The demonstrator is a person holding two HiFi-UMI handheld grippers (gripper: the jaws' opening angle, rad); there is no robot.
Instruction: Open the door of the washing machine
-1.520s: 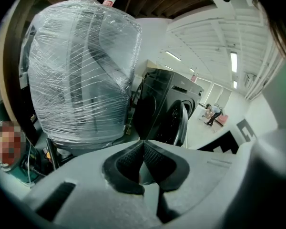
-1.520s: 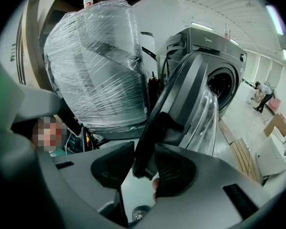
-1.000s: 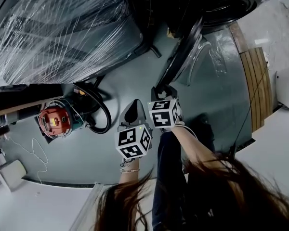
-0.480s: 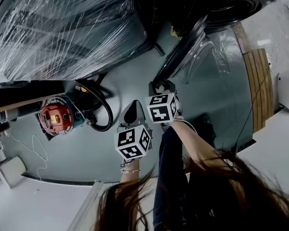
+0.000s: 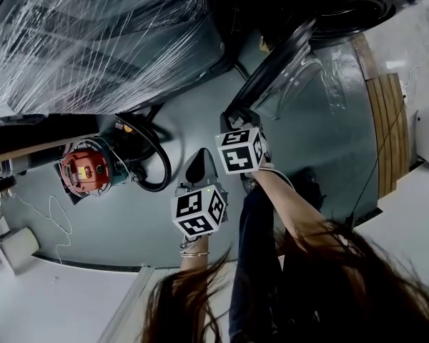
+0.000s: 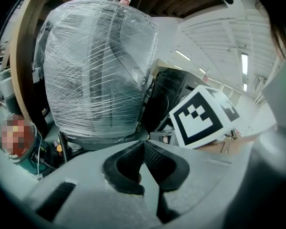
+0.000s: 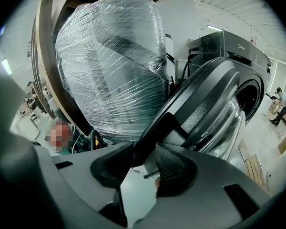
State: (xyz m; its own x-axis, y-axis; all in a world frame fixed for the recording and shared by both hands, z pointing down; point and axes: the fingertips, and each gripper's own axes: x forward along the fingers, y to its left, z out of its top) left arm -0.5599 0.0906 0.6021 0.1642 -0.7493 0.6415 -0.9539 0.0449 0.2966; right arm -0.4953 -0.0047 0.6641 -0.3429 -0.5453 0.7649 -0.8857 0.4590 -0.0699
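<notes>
**Workshop floor: door swung out, right tool on its edge**

Grey-green floor (image 5: 129, 220), cluttered, seen from steeply above.

- Far left: a red machine (image 5: 86, 170) sits on the floor with a black hose (image 5: 154, 156) looped beside it.
- Upper left: a wrapped appliance (image 5: 93, 41), bound in clear film, fills the corner. It stands well apart from both tools.
- Centre: the left gripper (image 5: 197, 166) hangs low over bare floor. In its own view the left gripper (image 6: 143, 149) has its jaws pressed tip to tip with nothing between them. It is idle and takes no part in the pull.
- Just right of centre: the right gripper (image 5: 237, 120) meets the lower end of the door (image 5: 279, 66). In its own view the right gripper (image 7: 143, 159) is clamped on the dark edge of the door (image 7: 205, 99), one pad on each face.
- Right: the door stands swung away from the washing machine (image 5: 343, 6), and its glass bowl (image 5: 300, 84) faces outward. The dark drum mouth shows open behind it.
- Far right: a wooden pallet (image 5: 386, 120) lies along the floor's edge.

Progress, as a judgement: the latch is freed and the door is well off the front, so most of the task is done. What remains is perhaps a wider swing, then letting go of the edge.
</notes>
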